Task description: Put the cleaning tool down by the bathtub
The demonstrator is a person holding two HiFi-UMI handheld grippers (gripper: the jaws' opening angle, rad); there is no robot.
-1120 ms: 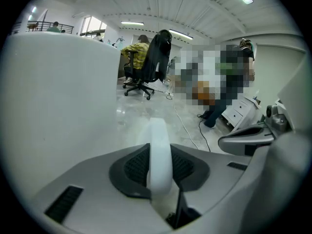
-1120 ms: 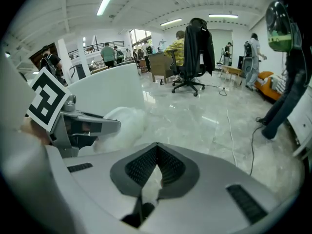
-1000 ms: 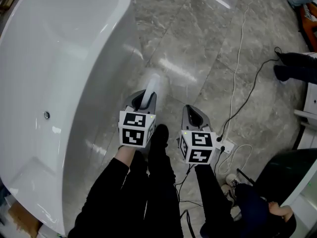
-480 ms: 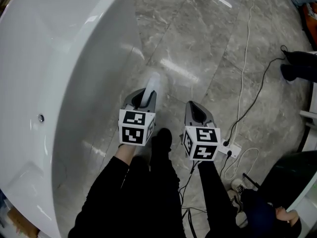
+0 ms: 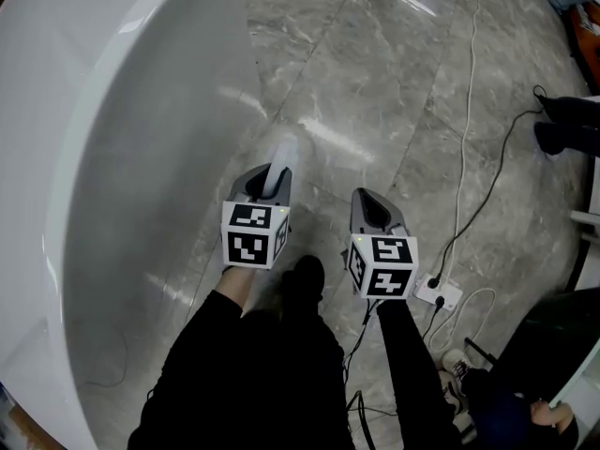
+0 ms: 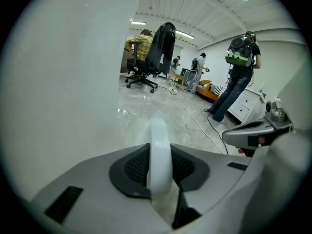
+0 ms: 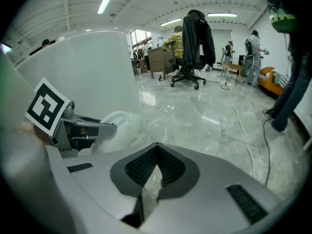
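The cleaning tool (image 5: 282, 156) is white, and its handle sticks out forward from my left gripper (image 5: 269, 182), which is shut on it. In the left gripper view the white handle (image 6: 159, 152) sits clamped between the dark pads. The tool hangs over the grey marble floor, right beside the white bathtub's outer wall (image 5: 141, 176). My right gripper (image 5: 371, 210) hovers to the right of the left one, shut with nothing in it. From the right gripper view (image 7: 156, 165) the pads meet at the tip, and the tool (image 7: 118, 126) shows at left against the bathtub (image 7: 92, 67).
A white power strip (image 5: 438, 293) with cables (image 5: 461, 148) lies on the floor to the right. A dark shoe (image 5: 565, 129) is at the right edge. An office chair (image 6: 157, 57) and standing people (image 6: 238, 77) are further off. My dark-clad legs (image 5: 281, 364) are below.
Both grippers have sunk toward the floor, the tool still in the left one. The bathtub's outer wall now fills more of the head view's left.
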